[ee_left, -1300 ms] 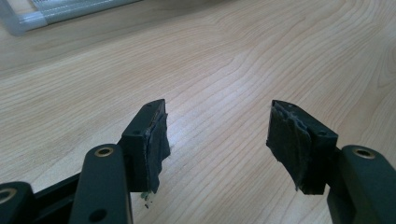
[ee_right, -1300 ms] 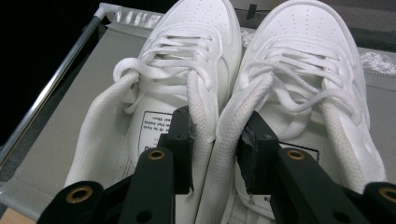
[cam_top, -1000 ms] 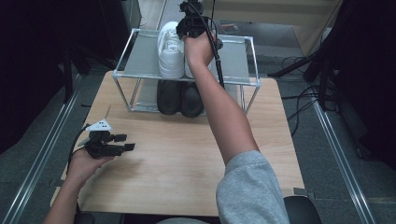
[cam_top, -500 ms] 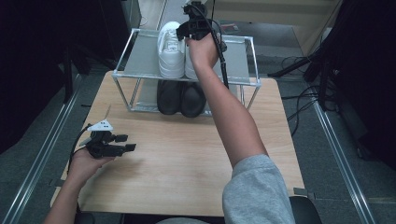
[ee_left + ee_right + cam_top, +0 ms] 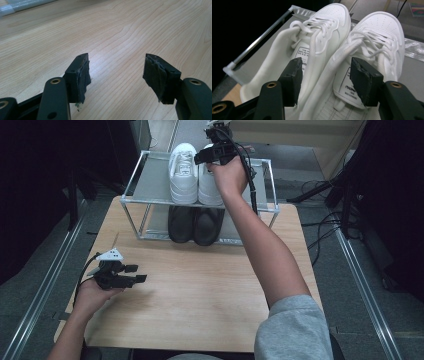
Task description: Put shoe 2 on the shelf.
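White sneakers (image 5: 196,176) sit side by side on the rack's top shelf (image 5: 150,185), the far one partly hidden behind the right gripper (image 5: 325,72), whose spread jaws have just been opening, apparently off the adjoining collars. Left gripper (image 5: 115,75) rests spread on open tabletop (image 5: 200,290).

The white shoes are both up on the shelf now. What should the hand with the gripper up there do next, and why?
Probably pull the right gripper back toward the person, away from the white shoes. Both sit side by side on the rack's top shelf, and the jaws have just been opening and now stand apart without pressing them, so the shoes look placed. The left gripper waits open over the table.
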A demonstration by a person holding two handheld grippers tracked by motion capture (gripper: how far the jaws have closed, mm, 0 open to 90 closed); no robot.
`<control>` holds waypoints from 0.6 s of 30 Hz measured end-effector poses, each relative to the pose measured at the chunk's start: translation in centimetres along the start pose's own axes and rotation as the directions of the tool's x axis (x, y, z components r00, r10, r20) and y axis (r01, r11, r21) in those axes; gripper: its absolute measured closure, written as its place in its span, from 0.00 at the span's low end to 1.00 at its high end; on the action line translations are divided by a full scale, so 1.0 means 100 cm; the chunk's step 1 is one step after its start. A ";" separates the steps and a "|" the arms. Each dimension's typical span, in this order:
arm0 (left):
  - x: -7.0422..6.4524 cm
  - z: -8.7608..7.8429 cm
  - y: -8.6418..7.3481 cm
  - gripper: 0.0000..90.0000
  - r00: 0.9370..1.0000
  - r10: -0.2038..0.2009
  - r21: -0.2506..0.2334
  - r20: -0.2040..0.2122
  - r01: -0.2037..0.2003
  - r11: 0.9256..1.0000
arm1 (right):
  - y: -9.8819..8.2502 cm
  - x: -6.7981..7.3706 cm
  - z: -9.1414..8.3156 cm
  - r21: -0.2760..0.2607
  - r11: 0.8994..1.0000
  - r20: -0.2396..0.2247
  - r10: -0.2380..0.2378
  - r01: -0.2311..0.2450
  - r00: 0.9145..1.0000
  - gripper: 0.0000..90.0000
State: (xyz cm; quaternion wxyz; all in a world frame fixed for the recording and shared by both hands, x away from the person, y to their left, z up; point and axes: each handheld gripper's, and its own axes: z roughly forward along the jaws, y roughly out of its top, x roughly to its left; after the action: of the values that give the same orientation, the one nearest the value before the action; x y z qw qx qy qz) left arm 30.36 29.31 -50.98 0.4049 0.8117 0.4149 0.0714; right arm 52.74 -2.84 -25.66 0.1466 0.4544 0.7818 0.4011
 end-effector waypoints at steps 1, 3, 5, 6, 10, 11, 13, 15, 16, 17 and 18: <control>-0.001 0.000 0.000 0.42 1.000 -0.002 -0.001 0.000 0.002 1.000 | -0.002 0.000 -0.002 0.001 1.000 -0.008 -0.003 0.003 1.000 0.49; -0.001 0.001 0.001 0.42 1.000 0.003 0.002 0.000 -0.003 1.000 | -0.006 -0.002 -0.005 0.002 1.000 -0.042 -0.007 0.007 0.999 0.49; -0.002 0.002 0.001 0.42 1.000 0.006 0.003 0.003 -0.006 1.000 | -0.009 -0.001 -0.010 -0.003 1.000 -0.058 -0.031 0.031 0.998 0.47; -0.002 0.003 0.002 0.42 1.000 0.008 0.007 0.003 -0.008 1.000 | -0.010 -0.001 -0.012 -0.009 0.999 -0.069 -0.045 0.044 0.997 0.47; -0.003 0.005 0.003 0.42 1.000 0.009 0.010 0.008 -0.009 1.000 | -0.018 0.001 -0.023 -0.027 0.997 -0.109 -0.073 0.070 0.991 0.45; -0.003 0.005 0.004 0.42 1.000 0.009 0.011 0.007 -0.009 1.000 | -0.019 0.001 -0.026 -0.029 0.997 -0.115 -0.075 0.072 0.991 0.45; -0.002 0.005 0.004 0.42 1.000 0.013 0.015 0.013 -0.013 1.000 | -0.023 0.001 -0.029 -0.030 0.997 -0.136 -0.076 0.072 0.988 0.45; -0.003 0.005 0.005 0.42 1.000 0.014 0.014 0.009 -0.015 1.000 | -0.027 0.001 -0.033 -0.029 0.997 -0.154 -0.081 0.078 0.985 0.45; -0.003 0.005 0.005 0.42 1.000 0.016 0.013 0.010 -0.016 1.000 | -0.029 0.001 -0.035 -0.034 0.996 -0.165 -0.083 0.079 0.983 0.45; -0.003 0.006 0.005 0.42 1.000 0.016 0.013 0.009 -0.016 1.000 | -0.031 0.001 -0.038 -0.047 0.995 -0.184 -0.090 0.083 0.979 0.45; -0.003 0.006 0.005 0.42 1.000 0.015 0.013 0.011 -0.015 1.000 | -0.034 0.002 -0.041 -0.052 0.995 -0.203 -0.099 0.090 0.974 0.45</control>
State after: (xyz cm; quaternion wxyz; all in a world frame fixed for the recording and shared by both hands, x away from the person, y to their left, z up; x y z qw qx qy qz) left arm 30.71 28.60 -50.97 0.4013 0.8178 0.4071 0.0672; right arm 48.22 -5.63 -25.58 0.0938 0.3696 0.8048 0.4549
